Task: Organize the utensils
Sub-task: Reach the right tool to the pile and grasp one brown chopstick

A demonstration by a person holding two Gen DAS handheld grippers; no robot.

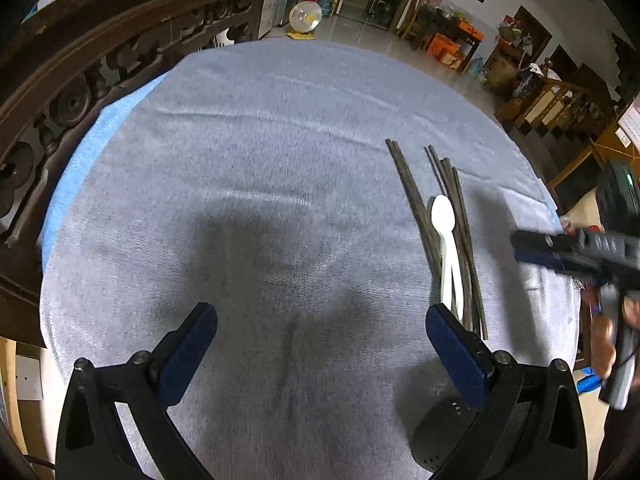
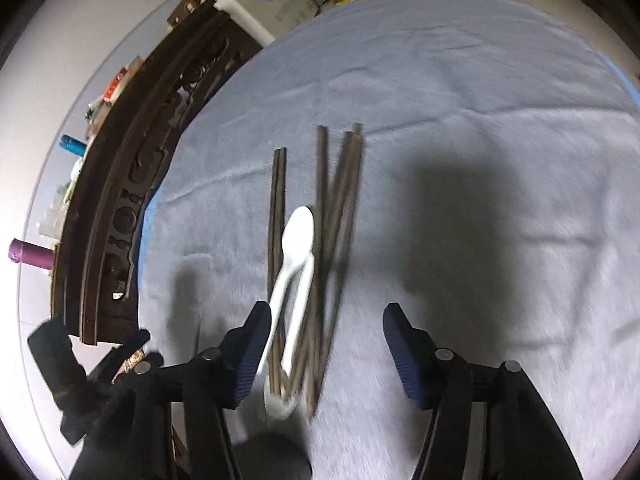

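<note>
Several dark wooden chopsticks lie in a loose bundle on the grey-blue cloth, with white plastic spoons on top of them. My right gripper hovers over their near ends. Its jaws stand apart around the handles, the left pad close to a spoon handle and the right pad well clear. My left gripper is wide open over bare cloth. The chopsticks and a spoon lie just beyond its right finger. The right gripper shows blurred at the right edge.
The cloth covers a round table. A carved dark wood rail curves along the table's left side. A hand grips the right tool. Beyond the far edge stand a small fan on the floor, chairs and boxes.
</note>
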